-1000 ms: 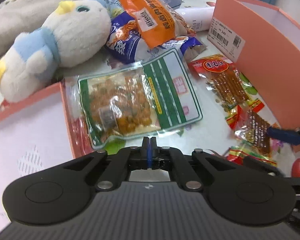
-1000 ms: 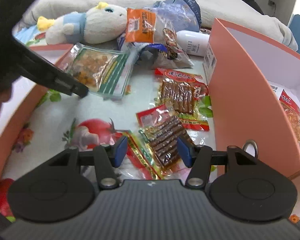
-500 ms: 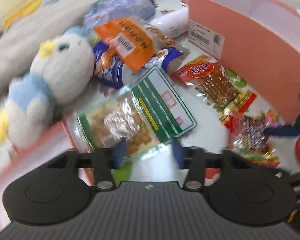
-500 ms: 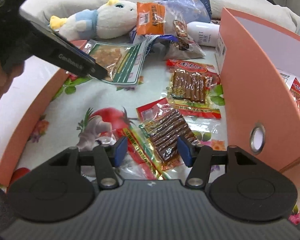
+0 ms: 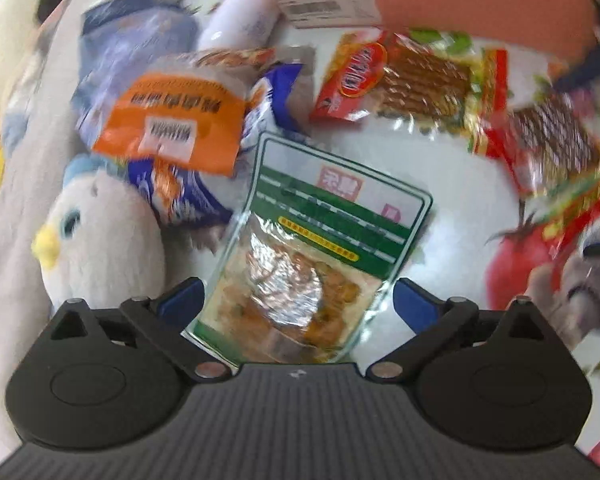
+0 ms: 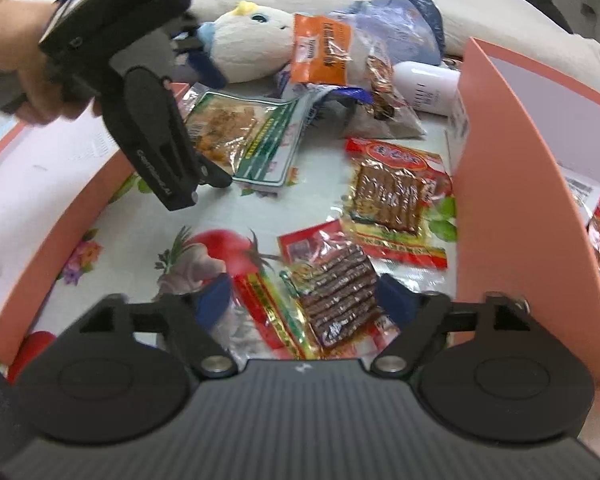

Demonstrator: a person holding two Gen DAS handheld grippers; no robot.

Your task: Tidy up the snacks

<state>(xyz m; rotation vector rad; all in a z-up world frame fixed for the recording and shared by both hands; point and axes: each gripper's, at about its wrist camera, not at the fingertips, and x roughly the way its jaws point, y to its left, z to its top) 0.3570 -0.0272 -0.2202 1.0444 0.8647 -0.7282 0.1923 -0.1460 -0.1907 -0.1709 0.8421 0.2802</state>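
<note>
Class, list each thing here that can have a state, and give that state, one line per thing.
left gripper: jaws just opened wide, astride the green-labelled packet, not gripping
right gripper: jaws just opened, astride the dark-strip packet
green-labelled packet: sealed, lying flat
dark-strip packet: sealed, flat
orange box: open

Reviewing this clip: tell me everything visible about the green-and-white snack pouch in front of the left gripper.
The green-and-white snack pouch is a flat, glossy plastic bag: a white label end with green bands and a small red mark, and a clear window showing orange-brown pieces. It lies on the fruit-print cloth, one corner near the blue-and-orange bags and the plush bird. Its window end sits between the fingers of the left gripper, whose jaws have just been opening and do not press on it.
</note>
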